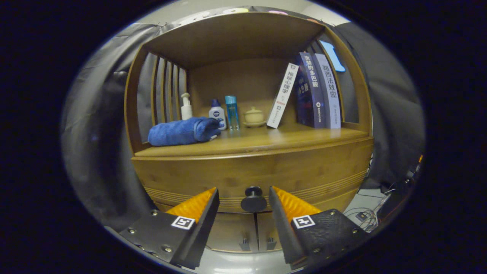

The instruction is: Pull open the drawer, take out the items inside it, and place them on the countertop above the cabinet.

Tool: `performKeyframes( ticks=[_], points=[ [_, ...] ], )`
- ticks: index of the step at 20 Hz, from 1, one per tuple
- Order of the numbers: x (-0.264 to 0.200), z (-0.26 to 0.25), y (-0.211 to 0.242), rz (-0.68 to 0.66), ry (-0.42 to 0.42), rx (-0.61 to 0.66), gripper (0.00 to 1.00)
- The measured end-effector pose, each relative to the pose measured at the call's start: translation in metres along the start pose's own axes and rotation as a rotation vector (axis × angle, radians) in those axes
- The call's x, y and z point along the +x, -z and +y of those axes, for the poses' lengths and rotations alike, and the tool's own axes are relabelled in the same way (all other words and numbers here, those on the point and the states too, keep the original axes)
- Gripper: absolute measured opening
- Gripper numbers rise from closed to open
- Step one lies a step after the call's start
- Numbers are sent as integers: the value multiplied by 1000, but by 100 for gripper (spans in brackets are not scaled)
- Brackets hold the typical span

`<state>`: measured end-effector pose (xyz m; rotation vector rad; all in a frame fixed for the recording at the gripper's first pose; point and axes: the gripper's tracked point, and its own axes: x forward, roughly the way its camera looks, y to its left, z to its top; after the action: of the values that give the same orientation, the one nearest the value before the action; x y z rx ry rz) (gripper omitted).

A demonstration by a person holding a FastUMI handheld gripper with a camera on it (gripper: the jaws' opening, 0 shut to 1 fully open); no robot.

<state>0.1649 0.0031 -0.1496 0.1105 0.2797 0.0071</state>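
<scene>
The tool [244, 195] points level and forward, its two fingers spread apart, gripping nothing.

My gripper [244, 198] stands open around the dark round knob [253, 199] of the shut wooden drawer [251, 175], just under the bench [266, 139].
</scene>
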Motion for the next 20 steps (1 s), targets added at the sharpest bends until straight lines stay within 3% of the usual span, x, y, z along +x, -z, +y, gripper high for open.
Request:
performKeyframes(
  ticks=[2, 5, 7, 10, 20],
  points=[
    [9, -16, 10, 34, 56, 9, 66],
    [22, -4, 11, 21, 11, 45, 62],
    [24, -9, 12, 19, 10, 32, 44],
    [24, -7, 12, 30, -1, 55, 35],
    [-22, -5, 22, 72, 56, 58, 35]
  ],
)
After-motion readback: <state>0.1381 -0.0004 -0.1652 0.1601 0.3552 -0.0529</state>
